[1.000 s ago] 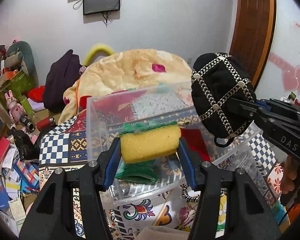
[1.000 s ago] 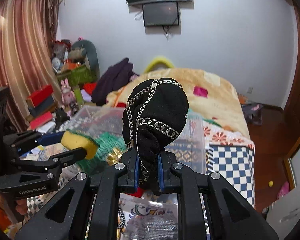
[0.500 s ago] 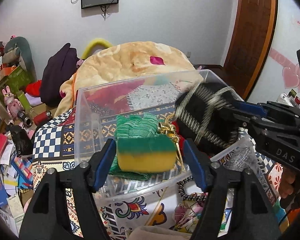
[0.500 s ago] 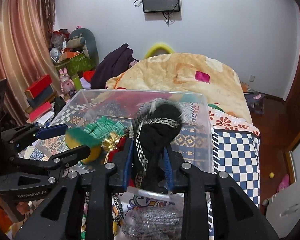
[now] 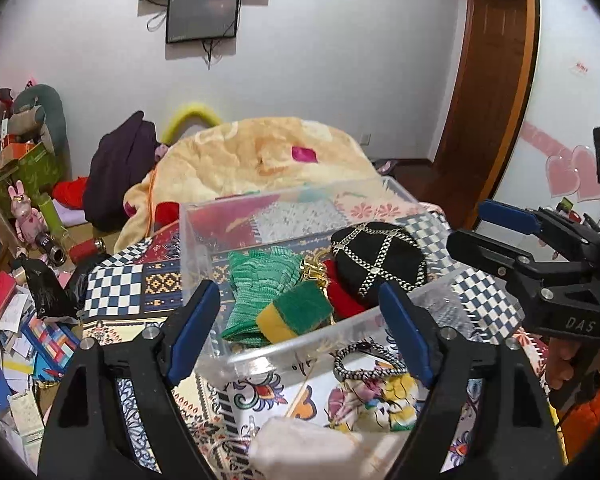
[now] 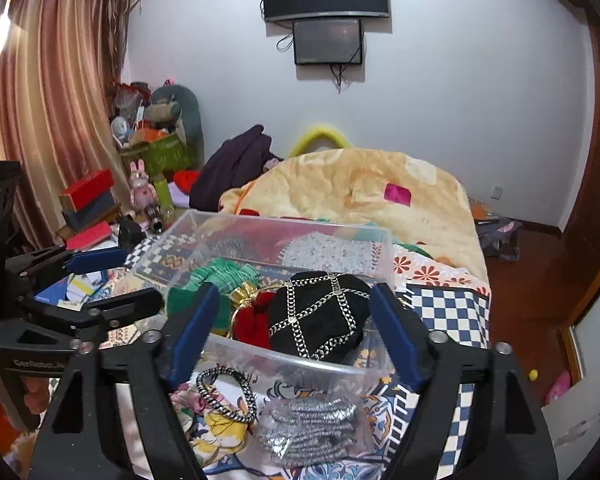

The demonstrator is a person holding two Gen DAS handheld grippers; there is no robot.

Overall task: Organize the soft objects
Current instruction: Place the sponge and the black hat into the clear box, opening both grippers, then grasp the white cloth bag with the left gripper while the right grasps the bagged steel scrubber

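A clear plastic bin [image 5: 204, 216] [image 6: 380, 240] stands on the patterned bedspread. In it lie a yellow-and-green sponge [image 5: 296, 311], a green knit cloth [image 5: 260, 280] [image 6: 216, 276], a red pouch [image 6: 254, 320] and a black hat with silver chains [image 5: 378, 262] [image 6: 318, 322]. My left gripper [image 5: 300, 326] is open and empty, just in front of the bin above the sponge. My right gripper [image 6: 290, 330] is open and empty, over the bin's near wall by the hat.
A black-and-white braided band [image 6: 226, 394] [image 5: 364, 358], a bag of silver scourers [image 6: 312, 428] and a beige soft item [image 5: 312, 452] lie on the bedspread in front of the bin. A peach blanket [image 5: 260, 160] is heaped behind. Clutter fills the floor at left [image 5: 16, 320].
My left gripper opened and dropped the sponge into the bin. My right gripper lowered the black hat into the bin, let it go, and both pulled back a little.
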